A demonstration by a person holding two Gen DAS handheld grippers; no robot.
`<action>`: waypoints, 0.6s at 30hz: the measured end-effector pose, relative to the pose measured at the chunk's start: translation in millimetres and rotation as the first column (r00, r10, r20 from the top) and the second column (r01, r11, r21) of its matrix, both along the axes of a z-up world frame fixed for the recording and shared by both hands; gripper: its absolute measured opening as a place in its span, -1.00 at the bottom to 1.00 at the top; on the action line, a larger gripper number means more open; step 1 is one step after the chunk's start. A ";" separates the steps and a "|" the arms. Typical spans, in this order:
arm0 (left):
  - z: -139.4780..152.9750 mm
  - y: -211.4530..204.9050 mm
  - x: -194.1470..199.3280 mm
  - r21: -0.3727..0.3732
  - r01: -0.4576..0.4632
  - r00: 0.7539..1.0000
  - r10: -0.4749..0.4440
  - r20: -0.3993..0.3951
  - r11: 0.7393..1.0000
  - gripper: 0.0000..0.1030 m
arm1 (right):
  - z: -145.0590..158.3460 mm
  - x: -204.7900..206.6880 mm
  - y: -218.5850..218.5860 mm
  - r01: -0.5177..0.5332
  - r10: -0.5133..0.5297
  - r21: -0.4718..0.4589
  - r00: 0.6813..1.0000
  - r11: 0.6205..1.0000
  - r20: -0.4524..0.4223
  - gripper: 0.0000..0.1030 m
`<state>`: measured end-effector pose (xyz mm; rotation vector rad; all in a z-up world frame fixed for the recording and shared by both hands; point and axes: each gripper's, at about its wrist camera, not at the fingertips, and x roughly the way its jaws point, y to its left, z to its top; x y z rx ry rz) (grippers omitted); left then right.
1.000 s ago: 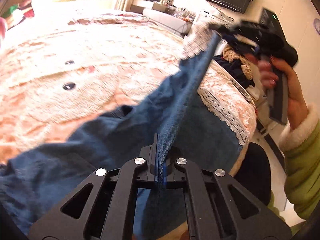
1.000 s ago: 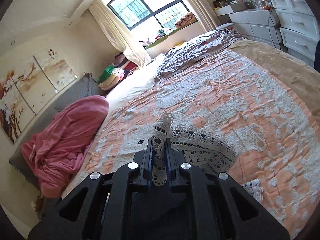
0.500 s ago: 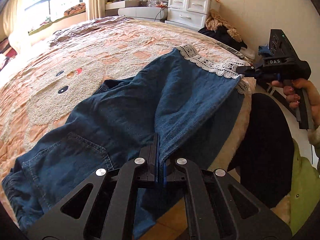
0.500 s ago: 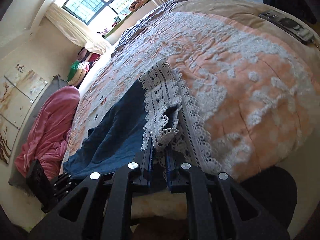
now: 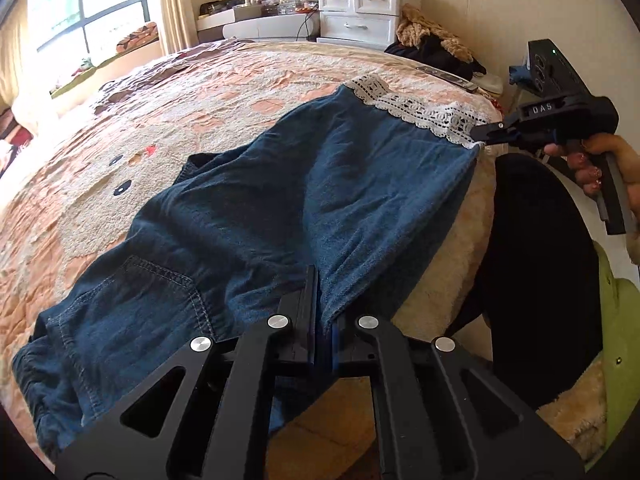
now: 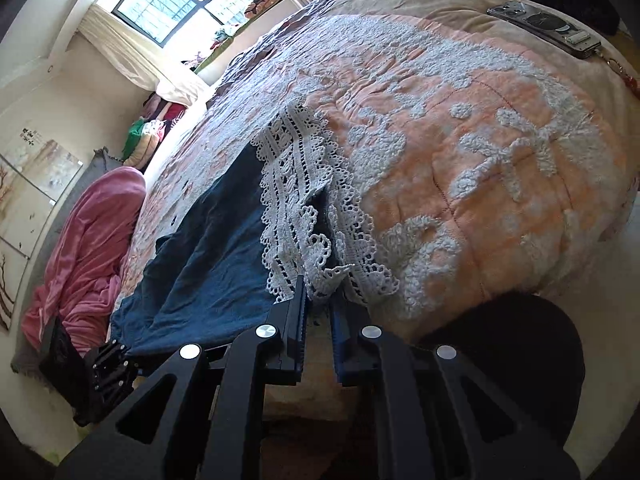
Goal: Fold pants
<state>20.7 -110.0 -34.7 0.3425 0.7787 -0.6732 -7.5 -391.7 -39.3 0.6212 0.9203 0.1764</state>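
Blue denim pants (image 5: 248, 216) with a white lace hem (image 5: 416, 112) lie spread across the bed's near edge, waistband at the left. My left gripper (image 5: 322, 300) is shut on the near edge of the pant leg. My right gripper (image 6: 318, 300) has its jaws slightly parted, with the lace hem (image 6: 296, 208) lying loose between the tips. It also shows in the left wrist view (image 5: 486, 134) at the hem's near corner. The left gripper shows in the right wrist view (image 6: 110, 364) at the pants' far end.
The bed has an orange and white textured cover (image 6: 480, 152). A phone (image 6: 544, 28) lies near its far edge. A pink blanket (image 6: 84, 248) is heaped at the head end. White drawers (image 5: 360, 12) and a clothes pile (image 5: 432, 44) stand beyond the bed. A black round stool (image 5: 540, 272) is beside me.
Both grippers have lowered the pant leg from the air onto the bed and laid it flat. The right gripper's jaws have parted slightly around the lace hem.
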 end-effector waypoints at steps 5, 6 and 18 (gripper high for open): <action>-13.2 -1.0 1.1 0.018 -0.008 1.000 0.008 -0.015 1.000 -0.97 | -1.4 -0.5 4.8 -0.020 0.018 -0.075 1.000 0.997 -0.017 -0.80; -13.3 -0.4 1.4 0.014 -0.006 1.000 0.007 -0.014 1.000 -0.97 | 0.4 -0.6 5.1 -0.021 0.020 -0.083 1.000 0.996 -0.016 -0.80; 13.9 10.5 -16.8 -0.043 0.010 0.999 -0.008 0.038 0.999 -0.59 | 40.0 -11.7 -5.0 0.039 -0.027 -0.208 0.998 0.977 0.057 0.04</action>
